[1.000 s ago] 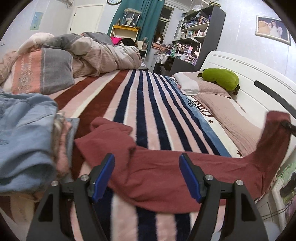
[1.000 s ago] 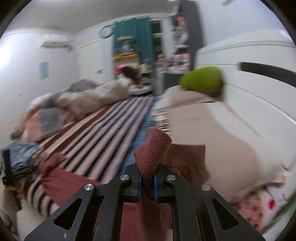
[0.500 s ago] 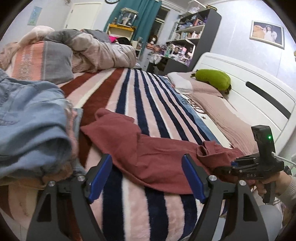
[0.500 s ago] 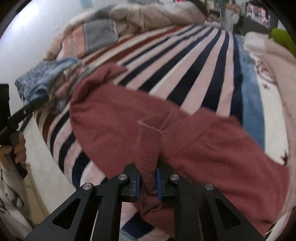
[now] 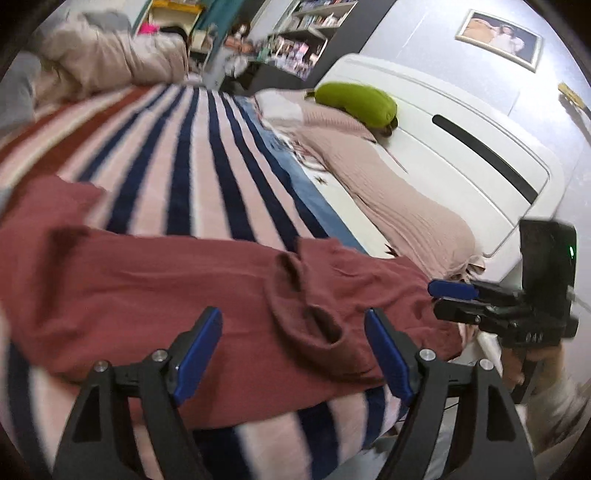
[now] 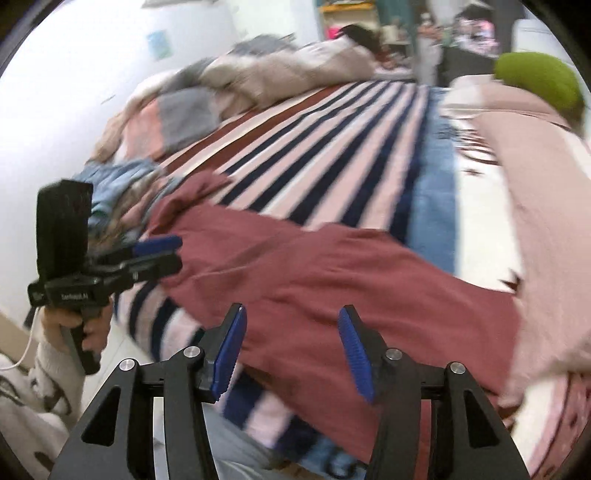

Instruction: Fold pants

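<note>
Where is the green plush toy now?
The green plush toy lies at the far right of the bed, on the pink pillow against the white headboard.

So that's one pair of maroon pants point(image 5: 177, 291), one striped blanket point(image 5: 207, 158), one green plush point(image 5: 354, 101), one framed picture point(image 5: 498, 35) and two grippers: left gripper point(image 5: 293, 354), right gripper point(image 6: 291, 354).

Even, soft indoor light, no hard shadows. Both fisheye views smear with motion blur, worst toward the bowed, black-vignetted edges and corners.

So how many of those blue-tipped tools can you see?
2. The left tool hangs open over the near edge of the red pants. The right tool hangs open over the pants' other end. Neither holds anything.
</note>
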A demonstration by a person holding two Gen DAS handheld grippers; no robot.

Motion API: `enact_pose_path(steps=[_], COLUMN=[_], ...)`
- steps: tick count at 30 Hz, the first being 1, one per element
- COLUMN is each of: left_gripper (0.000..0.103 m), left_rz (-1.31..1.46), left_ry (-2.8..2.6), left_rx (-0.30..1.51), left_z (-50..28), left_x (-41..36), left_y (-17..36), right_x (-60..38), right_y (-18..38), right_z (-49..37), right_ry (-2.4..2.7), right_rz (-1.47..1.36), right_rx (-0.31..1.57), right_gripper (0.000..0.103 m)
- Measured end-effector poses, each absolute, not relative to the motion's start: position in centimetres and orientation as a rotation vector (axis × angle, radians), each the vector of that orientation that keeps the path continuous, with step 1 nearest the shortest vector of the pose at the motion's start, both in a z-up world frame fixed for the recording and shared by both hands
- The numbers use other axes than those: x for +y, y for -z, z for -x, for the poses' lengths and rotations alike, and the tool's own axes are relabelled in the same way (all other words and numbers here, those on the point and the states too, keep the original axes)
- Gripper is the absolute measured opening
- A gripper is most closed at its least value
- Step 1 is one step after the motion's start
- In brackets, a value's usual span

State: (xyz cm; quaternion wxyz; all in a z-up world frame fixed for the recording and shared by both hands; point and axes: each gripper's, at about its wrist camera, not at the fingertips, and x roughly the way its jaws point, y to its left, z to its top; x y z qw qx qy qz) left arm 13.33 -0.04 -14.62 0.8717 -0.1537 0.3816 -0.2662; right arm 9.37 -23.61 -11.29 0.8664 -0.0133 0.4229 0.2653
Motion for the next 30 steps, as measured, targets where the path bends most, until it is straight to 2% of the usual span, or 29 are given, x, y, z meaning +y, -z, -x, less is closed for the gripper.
enact_pose_path(steps=[1, 3, 5, 6, 7, 8, 15, 16, 18, 19, 23, 27, 28, 30], left_gripper=[0.076, 0.066, 0.039, 0.032, 0.018, 0.01, 0.011, 0.017, 0.042, 0.058, 0.06, 0.059, 0.056, 0.042], left_rz=[0.341, 0.344, 0.307, 0.293, 0.281, 0.269, 0.214, 0.201, 0.174, 0.171, 0.181, 0.129, 0.131, 0.129], left_ry=[0.566, 0.558, 0.535, 0.529, 0.527, 0.517, 0.471, 0.467, 0.463, 0.472, 0.544, 0.525, 0.52, 0.493], left_rx=[0.814, 0.831, 0.842, 0.848, 0.861, 0.872, 0.922, 0.914, 0.875, 0.845, 0.813, 0.88, 0.902, 0.926], left_z=[-13.9, -14.4, -14.3, -14.2, -14.0, -13.8, -11.9, -11.8, -11.7, -11.7, -12.4, -14.0, -14.3, -14.5], left_x=[-0.8, -2.1, -3.0, -3.2, -3.2, -3.2, -1.6, -1.6, -1.6, -1.6, -2.8, -5.0, -5.3, -5.6], left_y=[15.0, 15.5, 15.7, 15.8, 15.9, 16.1, 16.7, 16.3, 14.9, 14.1, 12.5, 14.4, 15.1, 16.0], right_x=[-24.7, -27.1, -28.8, -29.3, -29.8, -30.2, -33.2, -33.3, -33.7, -33.9, -34.4, -34.4, -34.5, -34.6], right_y=[11.4, 12.1, 12.6, 12.9, 13.3, 13.5, 15.2, 15.3, 15.7, 15.8, 16.3, 16.8, 16.9, 17.0], right_z=[-9.1, -8.6, -8.6, -8.6, -8.5, -8.6, -8.3, -8.3, -8.0, -7.8, -7.1, -6.3, -6.1, -5.9], right_ry=[-0.537, -0.514, -0.498, -0.489, -0.477, -0.47, -0.406, -0.4, -0.387, -0.381, -0.373, -0.369, -0.37, -0.373], right_rz=[0.01, -0.046, -0.081, -0.092, -0.106, -0.119, -0.21, -0.216, -0.234, -0.242, -0.267, -0.279, -0.287, -0.299], right_rx=[0.875, 0.865, 0.866, 0.867, 0.867, 0.866, 0.849, 0.848, 0.842, 0.839, 0.83, 0.823, 0.822, 0.822], right_gripper=[0.048, 0.048, 0.048, 0.048, 0.048, 0.048, 0.048, 0.048, 0.048, 0.048, 0.048, 0.048, 0.048, 0.048])
